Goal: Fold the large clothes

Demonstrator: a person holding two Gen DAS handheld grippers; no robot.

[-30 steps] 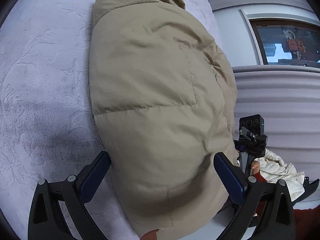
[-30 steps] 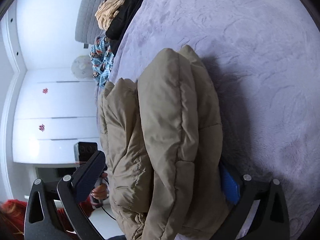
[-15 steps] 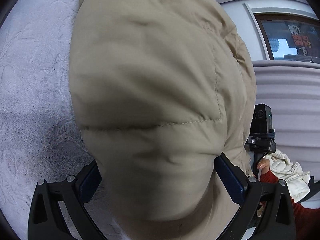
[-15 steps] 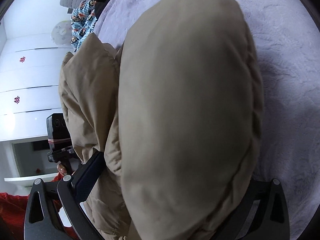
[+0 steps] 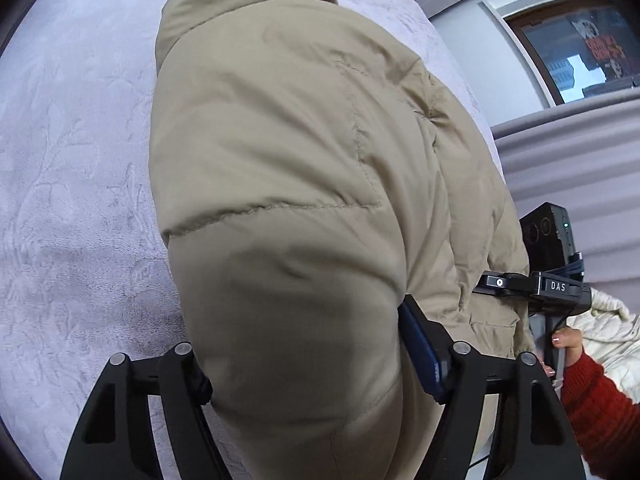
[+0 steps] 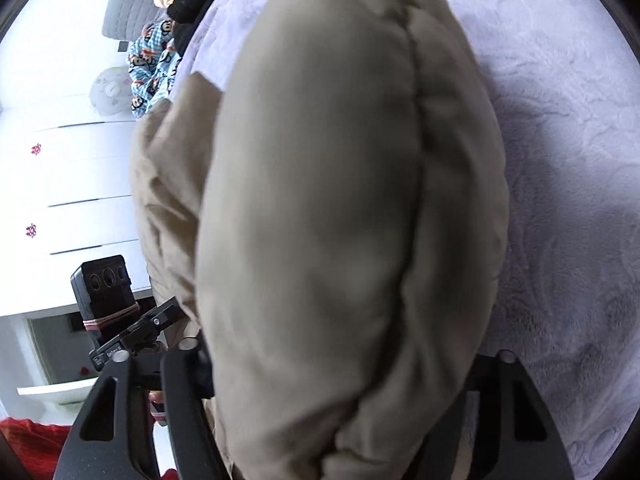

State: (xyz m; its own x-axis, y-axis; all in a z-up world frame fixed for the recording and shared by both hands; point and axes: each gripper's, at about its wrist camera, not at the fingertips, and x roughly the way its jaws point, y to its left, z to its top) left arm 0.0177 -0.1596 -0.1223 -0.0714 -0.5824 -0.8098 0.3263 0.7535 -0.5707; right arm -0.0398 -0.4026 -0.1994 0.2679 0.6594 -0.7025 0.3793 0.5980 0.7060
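Two tools squeeze the puffy tan jacket (image 5: 288, 184) on the purple bed (image 5: 72, 168): left tool (image 5: 304, 364) and right tool (image 6: 340, 376) each grip its near end, its long body stretching away from both.

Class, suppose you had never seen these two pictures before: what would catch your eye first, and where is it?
A bulky beige puffer jacket fills the middle of both views, lying on a pale lilac plush bed cover. Each tool grips it at the near edge: the left tool and the right tool both have padding bulging between their fingers. Beyond it, at the upper left of the right view, lies a bright blue cartoon-print garment.
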